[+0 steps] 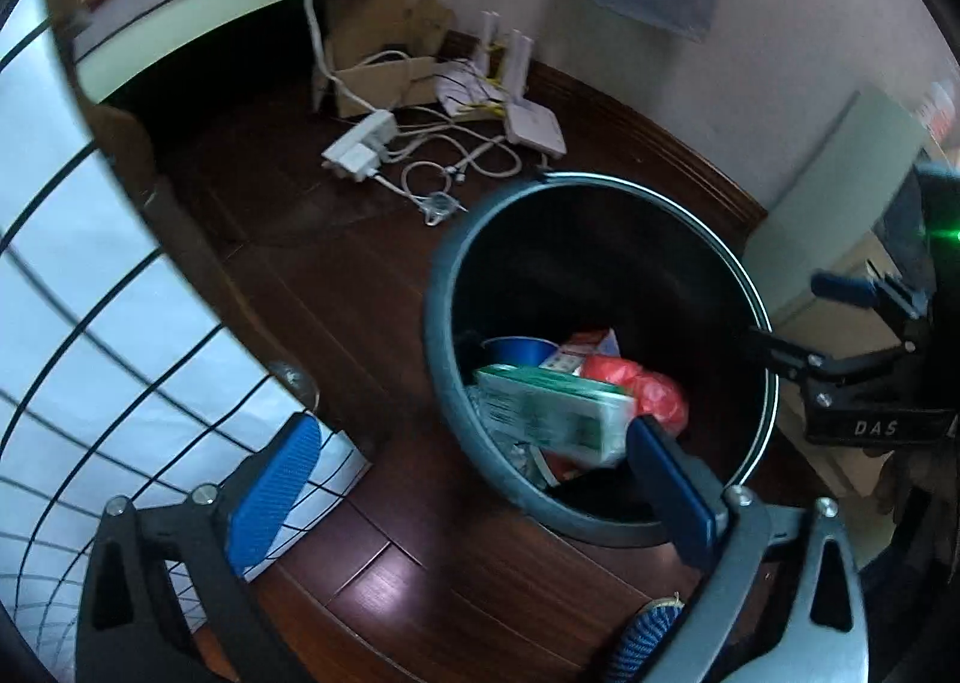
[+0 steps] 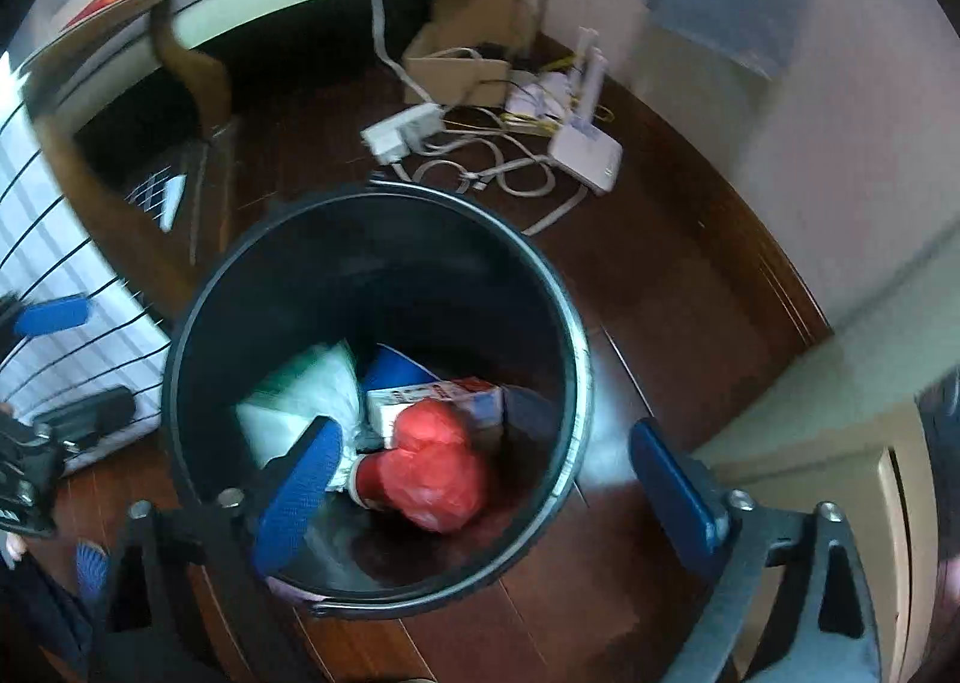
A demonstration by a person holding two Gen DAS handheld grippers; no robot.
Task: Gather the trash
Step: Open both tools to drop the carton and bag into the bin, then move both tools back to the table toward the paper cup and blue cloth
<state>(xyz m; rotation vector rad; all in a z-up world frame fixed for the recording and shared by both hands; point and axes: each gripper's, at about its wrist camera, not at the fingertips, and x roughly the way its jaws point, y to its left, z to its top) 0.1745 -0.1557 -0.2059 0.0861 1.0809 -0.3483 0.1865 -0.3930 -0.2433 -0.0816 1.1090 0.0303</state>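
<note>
Dark wood floor [image 1: 372,287] all round, and the black bin [image 2: 570,359] sits below me with the green packet [image 1: 558,413], red bag [image 2: 438,467] and carton already inside. Both my left gripper [image 1: 468,485] and right gripper [image 2: 498,479] hang spread apart, empty. I'd lift straight up, clear of the rim.

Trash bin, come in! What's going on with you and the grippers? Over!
Left gripper open, empty. Right gripper open, empty, over the trash bin. Green-and-white packet and red bag inside. Nothing blocking.
</note>
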